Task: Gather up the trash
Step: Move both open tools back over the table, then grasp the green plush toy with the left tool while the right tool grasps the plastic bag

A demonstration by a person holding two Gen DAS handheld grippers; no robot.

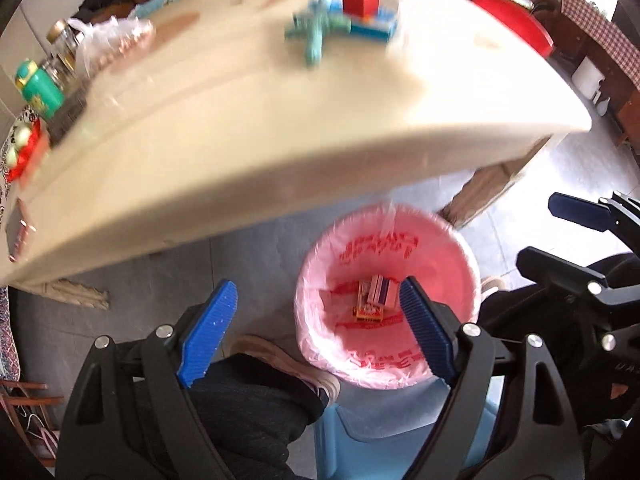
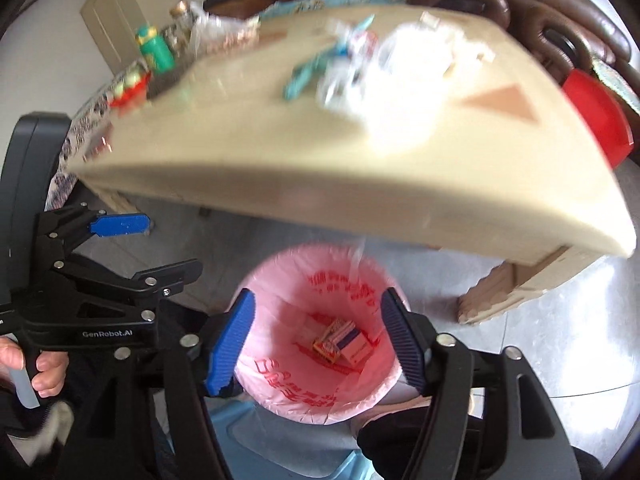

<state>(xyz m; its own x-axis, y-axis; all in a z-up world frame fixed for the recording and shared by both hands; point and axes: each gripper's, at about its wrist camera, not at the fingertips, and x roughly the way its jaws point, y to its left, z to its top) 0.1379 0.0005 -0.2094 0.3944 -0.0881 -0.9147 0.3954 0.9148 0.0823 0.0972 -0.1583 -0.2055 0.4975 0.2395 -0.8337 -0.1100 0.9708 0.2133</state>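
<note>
A bin lined with a pink bag [image 1: 386, 304] [image 2: 320, 336] stands on the grey floor in the lower middle of both wrist views, just in front of the bench's near edge. At the bottom of the bag lie small cardboard boxes [image 1: 374, 300] [image 2: 344, 342], orange and pink-and-purple, touching one another; their exact count is unclear, though at least 2 show.

The left gripper [image 1: 316, 322] hangs above the bin with its jaws wide apart and nothing between them; 1 blue pad sits over the floor to the left of the bin, the other overlaps the bin's right inner wall in the picture. The right gripper [image 2: 318, 338] likewise looks down into the bin, jaws spread, nothing gripped, with the bag's opening showing between the pads. In the right wrist view the left gripper appears at the left edge, and a hand [image 2: 38, 368] grips its handle at lower left.

Above the bin, the cream bench [image 1: 280, 152] [image 2: 320, 184] fills the upper half of both frames, blurred. On it, toward the upper middle, lie a teal toy plane [image 1: 320, 24] [image 2: 316, 66], a red cube on a blue box [image 1: 360, 0] and a heap of clear and white plastic wrapping [image 2: 400, 76]. A green bottle [image 1: 38, 88] [image 2: 156, 50] and glass jars [image 1: 64, 42] stand at the bench's upper left. A red stool [image 1: 516, 20] [image 2: 596, 116] shows at the right.
</note>
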